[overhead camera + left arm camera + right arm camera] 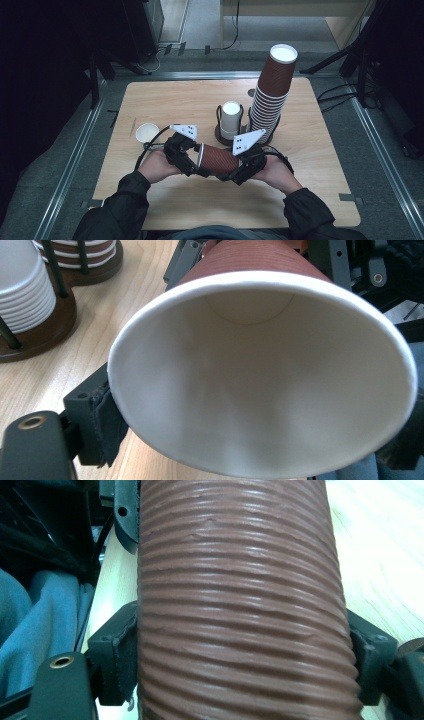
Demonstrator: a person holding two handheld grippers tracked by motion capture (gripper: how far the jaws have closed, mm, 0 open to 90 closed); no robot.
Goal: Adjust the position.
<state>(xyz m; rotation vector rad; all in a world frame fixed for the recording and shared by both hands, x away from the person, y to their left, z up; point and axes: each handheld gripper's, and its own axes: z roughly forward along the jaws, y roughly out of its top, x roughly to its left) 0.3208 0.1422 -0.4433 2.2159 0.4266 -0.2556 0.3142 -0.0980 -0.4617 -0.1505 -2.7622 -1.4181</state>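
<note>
A brown ribbed paper cup point(220, 159) lies on its side in the air above the wooden table point(165, 100), held between both grippers. My left gripper point(200, 161) is at its white rim, and in the left gripper view the cup's open mouth point(260, 390) faces the camera with the left pad point(107, 415) against the rim. My right gripper point(236, 167) grips the narrower end. In the right gripper view its pads point(122, 655) press on both sides of the ribbed wall point(240, 605).
A tall leaning stack of brown cups point(272, 95) and a shorter stack of white cups point(231, 119) stand in a dark wire holder point(35, 335) just behind the hands. A single white cup point(146, 132) stands upright at the left.
</note>
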